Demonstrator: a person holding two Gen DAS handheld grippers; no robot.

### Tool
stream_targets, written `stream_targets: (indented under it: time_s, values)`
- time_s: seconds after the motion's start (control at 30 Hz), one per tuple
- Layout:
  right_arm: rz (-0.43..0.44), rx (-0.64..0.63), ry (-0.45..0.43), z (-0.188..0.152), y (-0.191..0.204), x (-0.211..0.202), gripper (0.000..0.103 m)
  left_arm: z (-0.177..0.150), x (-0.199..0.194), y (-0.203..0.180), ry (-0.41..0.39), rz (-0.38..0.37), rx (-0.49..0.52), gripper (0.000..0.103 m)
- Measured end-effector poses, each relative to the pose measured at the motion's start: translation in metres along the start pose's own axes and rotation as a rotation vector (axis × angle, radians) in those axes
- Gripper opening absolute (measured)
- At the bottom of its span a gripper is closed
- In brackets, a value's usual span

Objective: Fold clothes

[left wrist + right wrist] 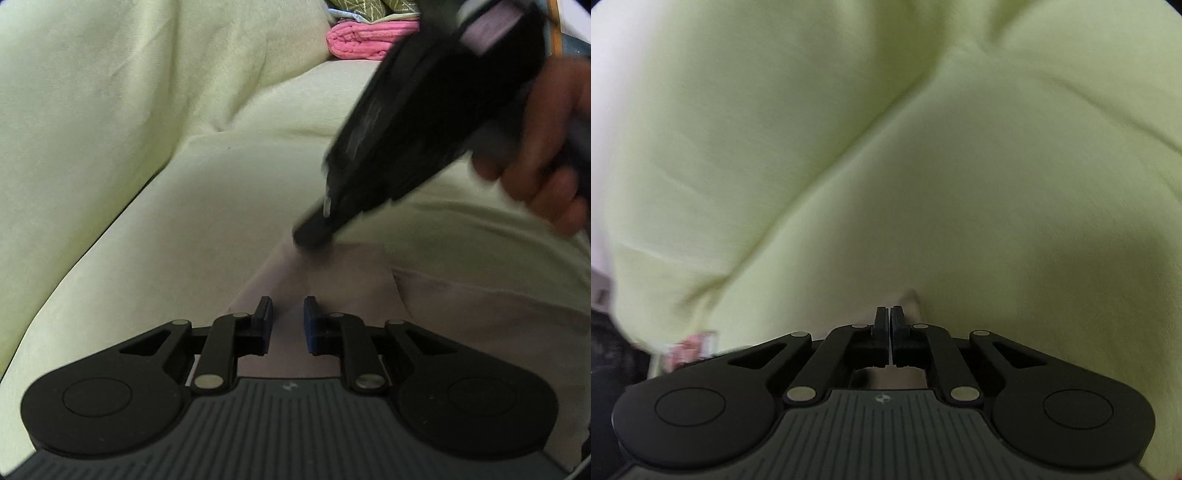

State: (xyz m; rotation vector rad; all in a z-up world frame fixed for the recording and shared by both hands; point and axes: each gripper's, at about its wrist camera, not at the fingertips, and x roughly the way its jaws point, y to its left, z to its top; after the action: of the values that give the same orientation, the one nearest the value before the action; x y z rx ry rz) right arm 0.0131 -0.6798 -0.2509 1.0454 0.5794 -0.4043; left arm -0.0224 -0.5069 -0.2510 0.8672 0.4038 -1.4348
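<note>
A pale lilac garment [351,280] lies on a light green sofa seat [229,206]. My left gripper [288,314] hovers over its near edge with the jaws a little apart and nothing between them. My right gripper [314,236] comes in from the upper right, blurred, with its tip on the garment's far edge. In the right wrist view my right gripper [890,314] has its jaws pressed together on a thin fold of the pale garment [912,301], which peeks out beside the fingertips.
A folded pink towel [369,37] and a green patterned cloth [373,7] lie at the far end of the sofa. The sofa backrest [92,92] rises on the left. A hand [546,147] grips the right tool. Green sofa fabric [886,147] fills the right wrist view.
</note>
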Motion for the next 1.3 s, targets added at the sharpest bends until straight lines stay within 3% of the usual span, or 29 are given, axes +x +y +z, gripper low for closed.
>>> stream_targets:
  time_s: [0.07, 0.1, 0.2, 0.3, 0.47, 0.57, 0.67, 0.73, 0.83, 0.9, 0.97, 1.17, 1.23, 1.27, 1.3]
  values:
    - [-0.016, 0.05, -0.03, 0.006, 0.0, -0.003, 0.001, 0.004, -0.011, 0.01, 0.017, -0.011, -0.012, 0.017]
    - [-0.032, 0.069, -0.048, 0.009, 0.004, -0.007, 0.01, 0.006, -0.016, 0.016, 0.026, -0.016, -0.018, 0.019]
    - [-0.119, 0.018, -0.122, 0.01, 0.031, -0.037, 0.011, 0.012, -0.032, 0.031, 0.052, -0.032, -0.036, 0.017]
    - [-0.205, 0.01, -0.135, -0.006, 0.059, -0.063, 0.013, 0.018, -0.049, 0.047, 0.078, -0.047, -0.053, 0.017]
    - [-0.382, -0.019, -0.076, -0.073, 0.14, -0.077, 0.013, -0.038, -0.126, 0.095, 0.147, -0.072, 0.069, 0.018]
    - [-0.398, 0.003, -0.074, -0.13, 0.202, -0.065, 0.016, -0.084, -0.154, 0.131, 0.186, -0.113, 0.15, 0.018]
    - [-0.388, 0.032, -0.088, -0.186, 0.262, -0.037, 0.019, -0.131, -0.172, 0.156, 0.152, -0.104, 0.387, 0.018]
    - [-0.419, -0.031, -0.06, -0.212, 0.296, -0.003, 0.022, -0.161, -0.177, 0.165, 0.1, -0.112, 0.571, 0.018]
    - [-0.492, -0.312, -0.015, -0.242, 0.344, 0.048, 0.03, -0.196, -0.179, 0.169, -0.007, -0.131, 0.819, 0.019]
    - [-0.554, -0.538, -0.009, -0.254, 0.367, 0.075, 0.036, -0.211, -0.18, 0.171, -0.074, -0.154, 0.918, 0.02]
    - [-0.577, -0.672, -0.018, -0.258, 0.378, 0.094, 0.036, -0.218, -0.179, 0.174, -0.115, -0.173, 0.964, 0.021]
    - [-0.558, -0.625, -0.077, -0.249, 0.375, 0.112, 0.035, -0.219, -0.164, 0.191, -0.18, -0.207, 1.012, 0.026]
    - [-0.544, -0.583, -0.073, -0.246, 0.368, 0.114, 0.021, -0.22, -0.163, 0.191, -0.185, -0.206, 1.02, 0.026]
    - [-0.538, -0.561, -0.073, -0.244, 0.365, 0.115, 0.003, -0.218, -0.16, 0.193, -0.191, -0.208, 1.024, 0.026]
    - [-0.532, -0.537, -0.088, -0.243, 0.364, 0.111, 0.002, -0.215, -0.158, 0.195, -0.197, -0.209, 1.028, 0.026]
